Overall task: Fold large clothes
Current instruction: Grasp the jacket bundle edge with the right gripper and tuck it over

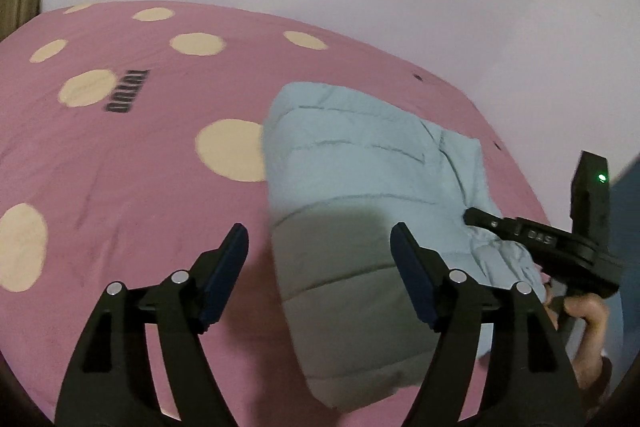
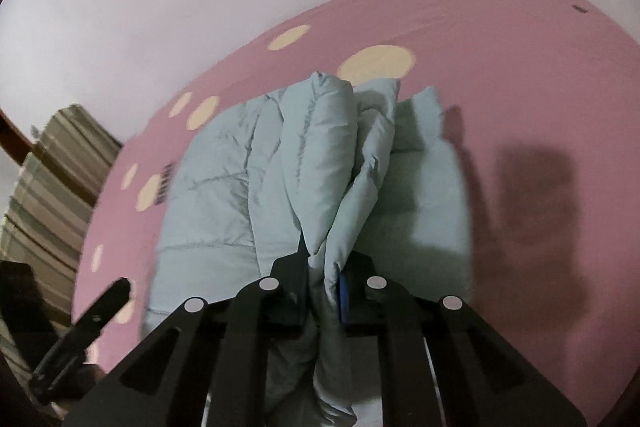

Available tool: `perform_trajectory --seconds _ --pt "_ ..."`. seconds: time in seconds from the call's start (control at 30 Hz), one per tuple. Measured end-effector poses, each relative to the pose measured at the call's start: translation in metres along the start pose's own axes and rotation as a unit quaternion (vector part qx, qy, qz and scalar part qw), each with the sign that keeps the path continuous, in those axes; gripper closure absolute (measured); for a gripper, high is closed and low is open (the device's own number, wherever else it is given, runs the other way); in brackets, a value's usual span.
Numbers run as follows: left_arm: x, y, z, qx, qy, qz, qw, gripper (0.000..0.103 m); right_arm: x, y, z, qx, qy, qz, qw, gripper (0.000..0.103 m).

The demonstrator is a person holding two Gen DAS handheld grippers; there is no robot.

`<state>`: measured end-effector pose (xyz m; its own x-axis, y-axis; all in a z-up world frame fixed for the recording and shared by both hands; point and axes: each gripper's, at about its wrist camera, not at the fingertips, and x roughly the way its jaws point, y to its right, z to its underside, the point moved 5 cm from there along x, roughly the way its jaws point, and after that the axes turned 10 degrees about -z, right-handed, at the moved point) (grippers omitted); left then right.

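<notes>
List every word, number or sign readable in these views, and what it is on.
Dark block letters on the pink bedsheet, by a cream dot: upside down and blurred, not readable.
White marking on the right gripper: too small to read.
Puffer jacket: no text visible.

Jacket (image 2: 320, 163) near end cut off; bed's (image 1: 120, 187) print blurred, unreadable.

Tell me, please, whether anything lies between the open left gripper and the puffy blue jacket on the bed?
Nothing visible does. The left gripper hangs open just above the near edge of the jacket, with only bare pink bedspread beneath its left finger. The right gripper is already shut on a fold of the jacket.
</notes>
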<state>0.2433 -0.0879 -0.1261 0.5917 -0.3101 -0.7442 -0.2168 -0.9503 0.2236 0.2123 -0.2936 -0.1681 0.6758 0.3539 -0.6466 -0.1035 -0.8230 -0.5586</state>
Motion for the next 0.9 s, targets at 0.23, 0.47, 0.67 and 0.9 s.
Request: perform_trajectory --seconds 0.23,0.47,0.67,0.9 --pt "0.046 0.043 0.023 0.072 -0.050 -0.036 0.9955 0.028 0.012 0.048 0.010 0.019 -0.018 0.022 0.999 0.092" --pt "0.082 0.037 0.039 0.077 -0.087 -0.060 0.9914 0.024 0.030 0.057 0.021 -0.005 -0.027 0.040 0.999 0.092" --pt "0.073 0.031 0.036 0.062 -0.081 -0.051 0.9935 0.024 0.012 0.054 0.019 -0.013 -0.014 0.041 0.999 0.082" --pt "0.020 0.026 0.025 0.066 -0.011 -0.054 0.9963 0.024 -0.052 0.010 0.031 -0.077 0.046 0.050 0.995 0.077"
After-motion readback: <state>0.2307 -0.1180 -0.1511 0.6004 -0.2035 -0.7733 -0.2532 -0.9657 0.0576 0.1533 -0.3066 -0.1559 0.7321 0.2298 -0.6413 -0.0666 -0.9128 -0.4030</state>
